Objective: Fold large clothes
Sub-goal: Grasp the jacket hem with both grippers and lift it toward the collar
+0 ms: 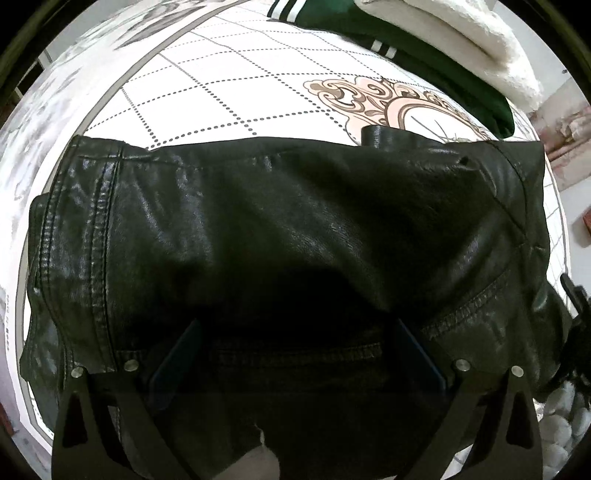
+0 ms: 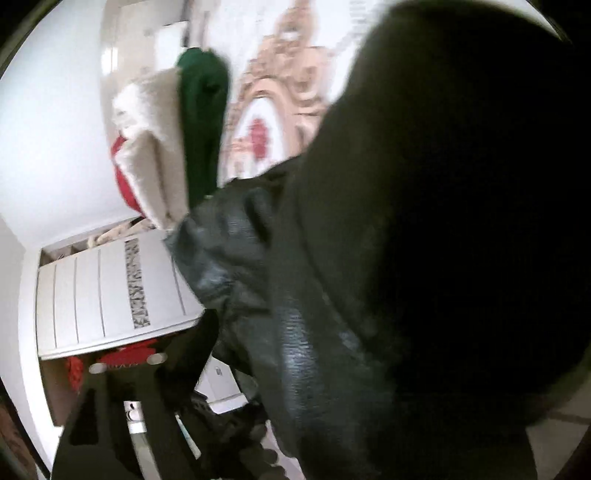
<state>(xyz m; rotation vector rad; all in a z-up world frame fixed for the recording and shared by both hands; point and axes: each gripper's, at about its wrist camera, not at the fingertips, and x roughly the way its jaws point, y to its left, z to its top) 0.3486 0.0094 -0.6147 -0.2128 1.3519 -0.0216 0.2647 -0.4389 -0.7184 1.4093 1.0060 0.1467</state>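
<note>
A black leather jacket [image 1: 280,229] lies folded across the patterned bed sheet [image 1: 229,92] and fills the middle of the left wrist view. My left gripper [image 1: 295,354] hovers just over its near edge with its fingers [image 1: 177,354] spread wide apart and nothing between them. In the blurred right wrist view the same jacket [image 2: 406,258] hangs draped over my right gripper and hides its right finger and tips. Only the left finger's arm [image 2: 129,406] shows. Whether it is shut on the leather cannot be seen.
A folded green garment with white stripes [image 1: 406,48] and a folded white fluffy one [image 1: 461,33] lie at the far edge of the bed. In the right wrist view a white drawer cabinet [image 2: 110,291] stands beside the bed, with a red item [image 2: 125,177] near the white garment.
</note>
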